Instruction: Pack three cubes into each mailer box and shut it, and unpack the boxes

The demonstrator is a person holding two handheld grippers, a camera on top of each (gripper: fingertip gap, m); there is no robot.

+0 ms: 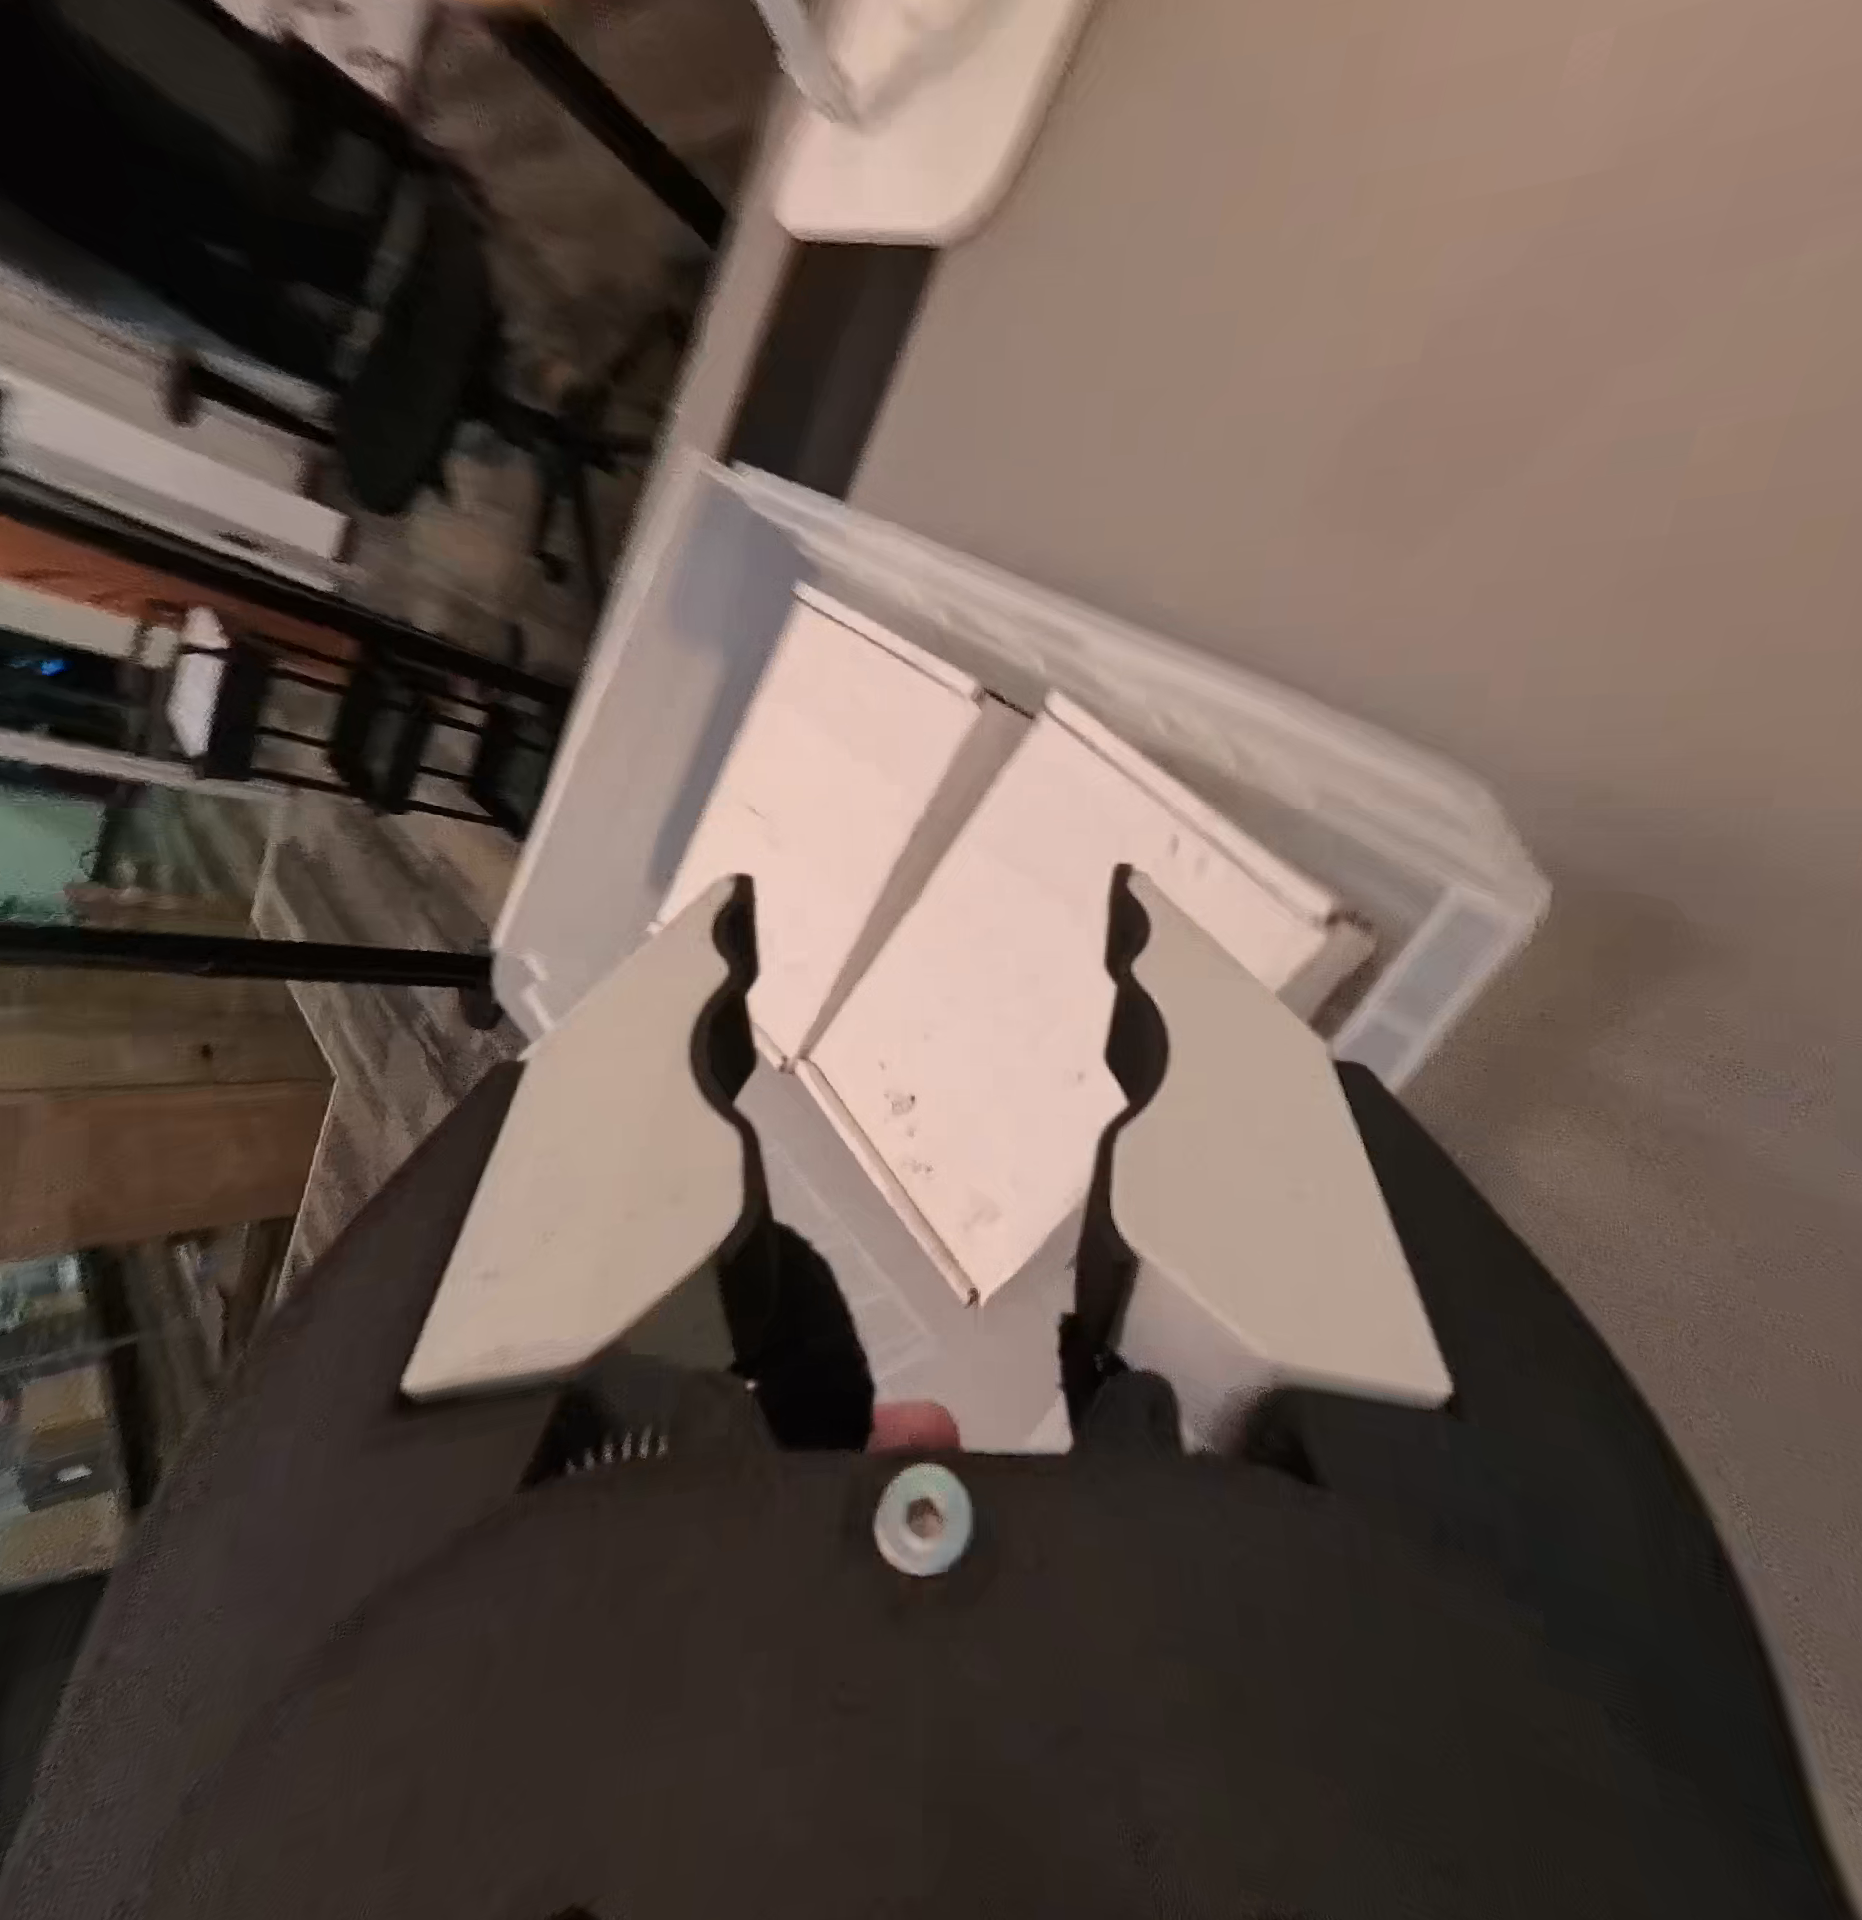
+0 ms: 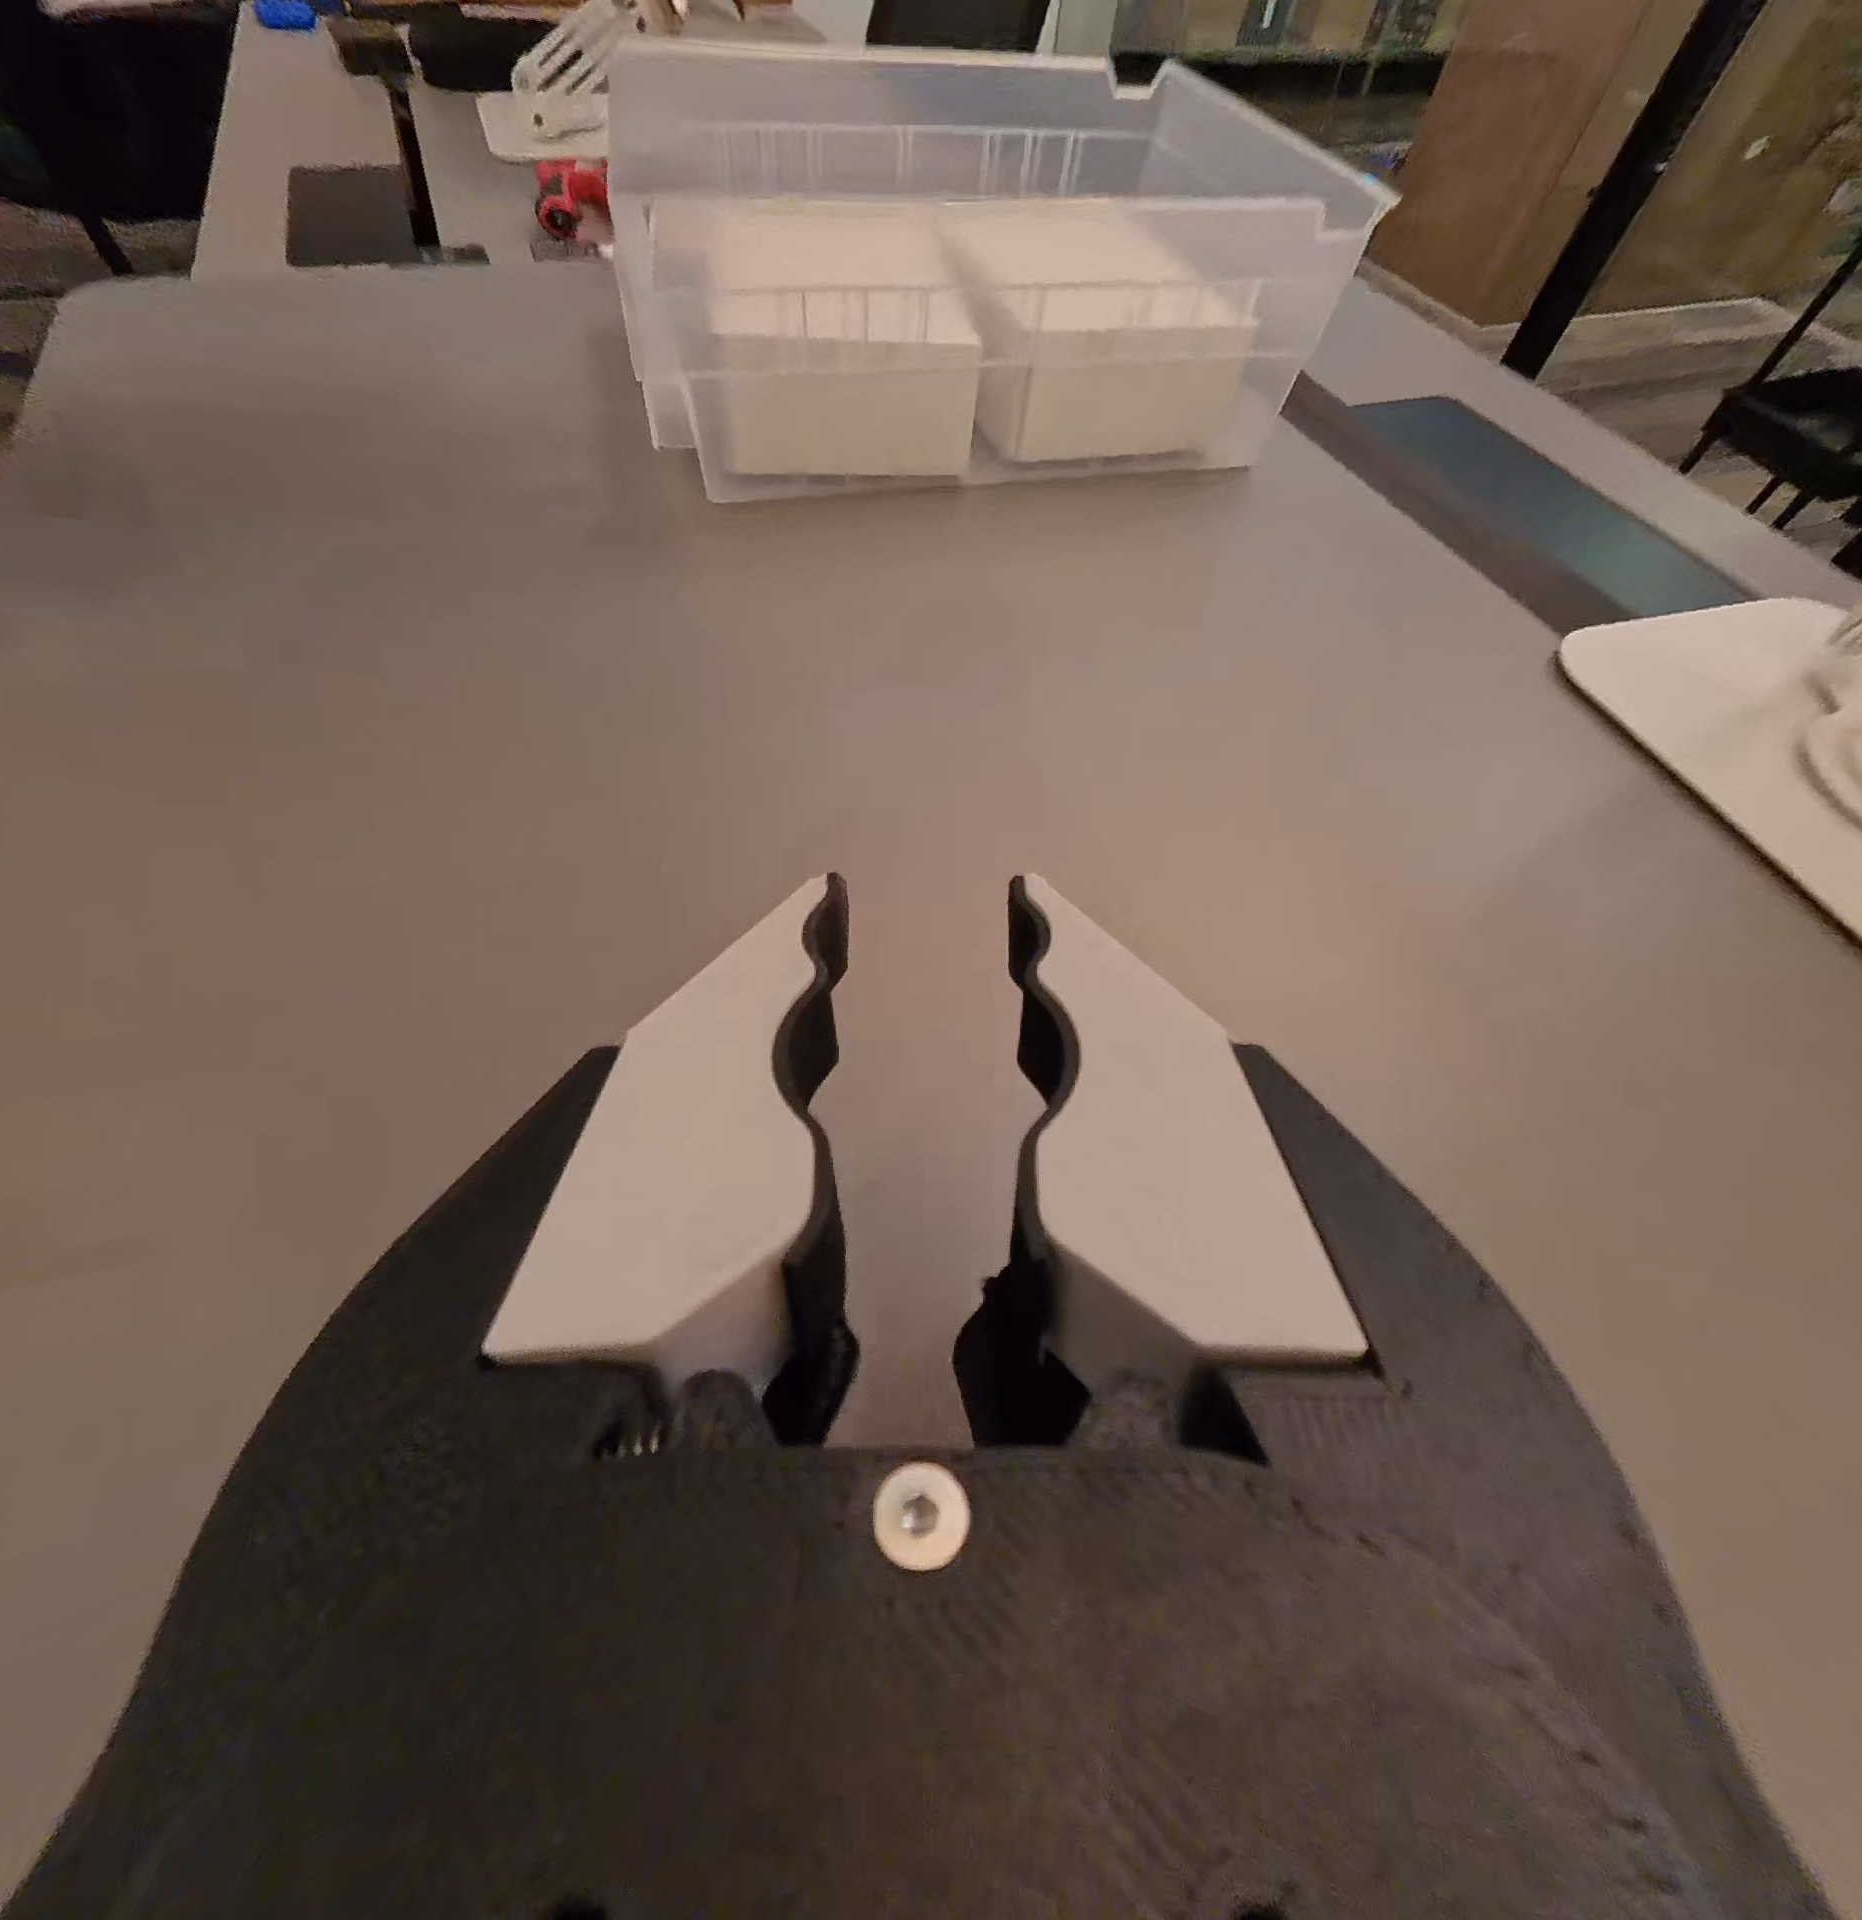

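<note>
A clear plastic bin (image 2: 906, 135) stands at the far side of the grey table (image 2: 491, 675). Two white mailer boxes lie side by side in it, both shut: one on the left (image 2: 844, 416) and one on the right (image 2: 1103, 395). My left gripper (image 1: 932, 883) is open and empty. It hovers close above the two boxes (image 1: 844, 748) (image 1: 1031, 935) and looks down into the bin (image 1: 1426, 935). My right gripper (image 2: 925, 883) is open and empty, low over the bare table, well short of the bin. No cubes show in either view.
A white tray (image 2: 1716, 727) with a white wire object lies at the table's right edge; it also shows in the left wrist view (image 1: 906, 156). A red object (image 2: 574, 197) sits behind the bin. A dark gap (image 2: 1529, 499) runs along the table's far right.
</note>
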